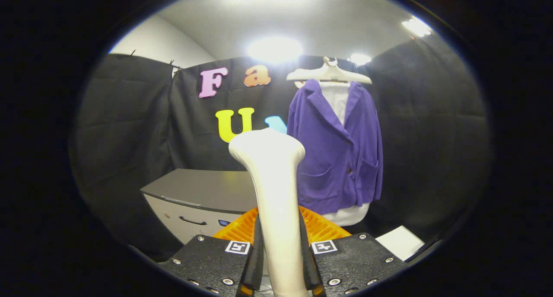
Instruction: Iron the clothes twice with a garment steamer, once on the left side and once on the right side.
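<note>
The purple jacket [339, 148] hangs on a hanger [329, 74] against the booth wall, well beyond the steamer [276, 189]. Bring the steamer head flat to one front panel and stroke evenly downward. The tool [281, 262] points forward and level, clenched on the steamer's upright handle.

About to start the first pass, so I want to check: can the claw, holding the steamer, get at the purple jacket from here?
Probably yes. The claw is shut on the steamer, and the purple jacket hangs on its hanger beyond it with nothing between. The grey cabinet sits off to the side.
</note>
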Tool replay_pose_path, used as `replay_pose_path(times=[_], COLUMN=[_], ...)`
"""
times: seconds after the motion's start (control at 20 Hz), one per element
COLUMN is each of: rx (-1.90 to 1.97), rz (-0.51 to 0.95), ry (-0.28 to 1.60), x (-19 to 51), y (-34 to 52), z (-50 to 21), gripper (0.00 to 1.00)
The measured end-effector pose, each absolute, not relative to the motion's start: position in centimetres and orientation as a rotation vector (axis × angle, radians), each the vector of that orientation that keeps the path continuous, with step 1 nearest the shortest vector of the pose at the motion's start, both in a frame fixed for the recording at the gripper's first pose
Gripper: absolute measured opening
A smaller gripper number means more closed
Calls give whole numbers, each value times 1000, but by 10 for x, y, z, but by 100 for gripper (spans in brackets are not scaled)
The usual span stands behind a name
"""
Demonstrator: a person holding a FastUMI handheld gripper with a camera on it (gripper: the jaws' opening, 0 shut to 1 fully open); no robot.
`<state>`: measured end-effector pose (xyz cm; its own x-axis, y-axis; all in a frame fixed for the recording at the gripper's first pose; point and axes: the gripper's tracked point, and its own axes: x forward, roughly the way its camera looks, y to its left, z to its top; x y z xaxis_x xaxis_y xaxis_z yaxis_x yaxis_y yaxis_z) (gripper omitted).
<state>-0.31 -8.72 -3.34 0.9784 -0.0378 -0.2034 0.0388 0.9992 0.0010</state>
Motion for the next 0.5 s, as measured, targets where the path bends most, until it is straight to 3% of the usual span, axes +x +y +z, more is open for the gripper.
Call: replay_pose_path(times=[0.25,0.5], rx=[-11,-15], rz=[-44,-57], ry=[187,103], x=[-22,-31], y=[-41,-24], z=[-39,-4], gripper=[31,31])
